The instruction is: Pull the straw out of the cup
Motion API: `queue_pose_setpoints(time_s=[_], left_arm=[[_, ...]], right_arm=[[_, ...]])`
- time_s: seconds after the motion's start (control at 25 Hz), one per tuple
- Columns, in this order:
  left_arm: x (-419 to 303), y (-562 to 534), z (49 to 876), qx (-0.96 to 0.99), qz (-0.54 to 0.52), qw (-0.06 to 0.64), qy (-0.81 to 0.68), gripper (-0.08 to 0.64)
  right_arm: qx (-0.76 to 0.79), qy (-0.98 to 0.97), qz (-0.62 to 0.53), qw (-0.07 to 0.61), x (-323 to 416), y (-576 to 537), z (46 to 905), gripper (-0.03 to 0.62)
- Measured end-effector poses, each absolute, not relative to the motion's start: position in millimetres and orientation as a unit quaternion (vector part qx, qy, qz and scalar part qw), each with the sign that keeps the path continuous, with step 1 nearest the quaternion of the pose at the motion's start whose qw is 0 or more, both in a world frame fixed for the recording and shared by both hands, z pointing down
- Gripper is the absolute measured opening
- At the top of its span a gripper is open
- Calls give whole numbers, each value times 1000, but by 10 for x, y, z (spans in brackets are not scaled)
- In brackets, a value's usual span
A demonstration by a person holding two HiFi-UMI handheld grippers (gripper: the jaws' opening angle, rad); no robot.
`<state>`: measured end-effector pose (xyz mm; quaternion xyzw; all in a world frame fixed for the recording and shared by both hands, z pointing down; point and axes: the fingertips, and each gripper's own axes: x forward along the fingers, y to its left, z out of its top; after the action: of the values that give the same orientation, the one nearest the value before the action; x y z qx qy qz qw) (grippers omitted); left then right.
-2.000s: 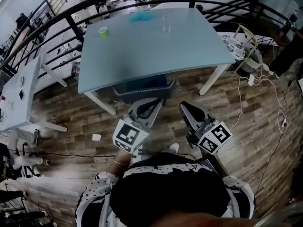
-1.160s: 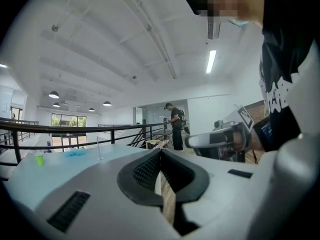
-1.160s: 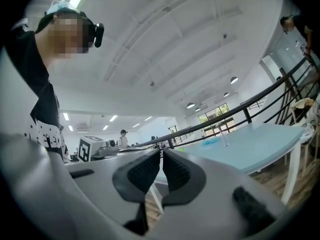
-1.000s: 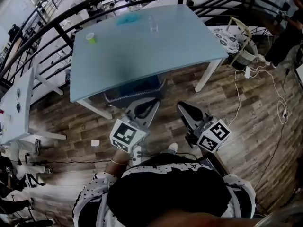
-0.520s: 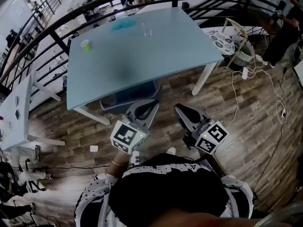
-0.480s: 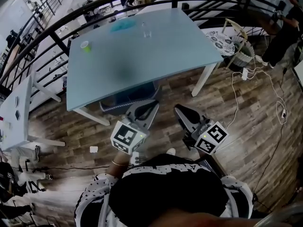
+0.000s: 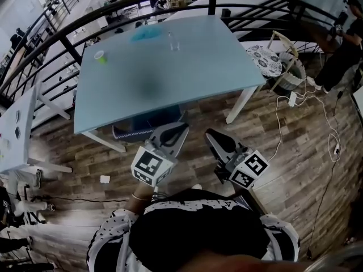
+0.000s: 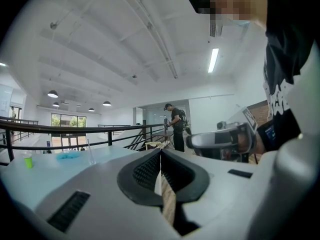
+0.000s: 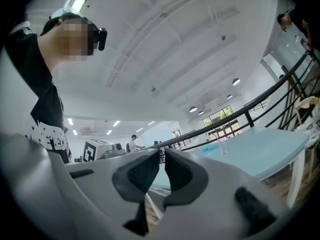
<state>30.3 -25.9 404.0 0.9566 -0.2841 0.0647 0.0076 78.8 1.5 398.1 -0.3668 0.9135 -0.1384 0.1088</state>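
Jaws of the left gripper [image 8: 160, 153] were pressed together with nothing between them. Those of the right gripper [image 9: 161, 155] were all but together, only a sliver of gap showing, and likewise empty. In the head view both grippers hung low over the wood floor [image 7: 295, 169], at the person's 12 o'clock and short of the near edge of the counter [image 7: 198, 72].

The cup [image 7: 173, 42], a clear tumbler, stood upright on the counter's far side at about 12 o'clock, well apart from both grippers. The straw [image 8: 89, 148] rose from it as 1 thin pale line. A blue object [image 7: 144, 34] lay just beside the cup at its 10 o'clock, and a small green cup [image 7: 100, 56] sat near the far-left corner at about 10 o'clock.

The straw looked light, thin and easy to crush, so a gentle pinch on the part standing above the rim seemed the right hold. The cup looked light and smooth, apt to slide or tip, so 1 gripper would probably need to steady its wall while the other drew the straw straight up.
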Motion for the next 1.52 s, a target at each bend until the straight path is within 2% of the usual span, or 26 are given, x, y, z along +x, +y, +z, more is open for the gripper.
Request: queue_pose_setpoints(time_s=[0.88,1.52], left_arm=[[604,-194,4015,971,64,3,-231,11],[498,-755,4070,966,62,20,-249,11]], right_arm=[[-410,894,-148,107,1104,163,3989,29],[-395,900,-153,98,1024,-476,3992,29]])
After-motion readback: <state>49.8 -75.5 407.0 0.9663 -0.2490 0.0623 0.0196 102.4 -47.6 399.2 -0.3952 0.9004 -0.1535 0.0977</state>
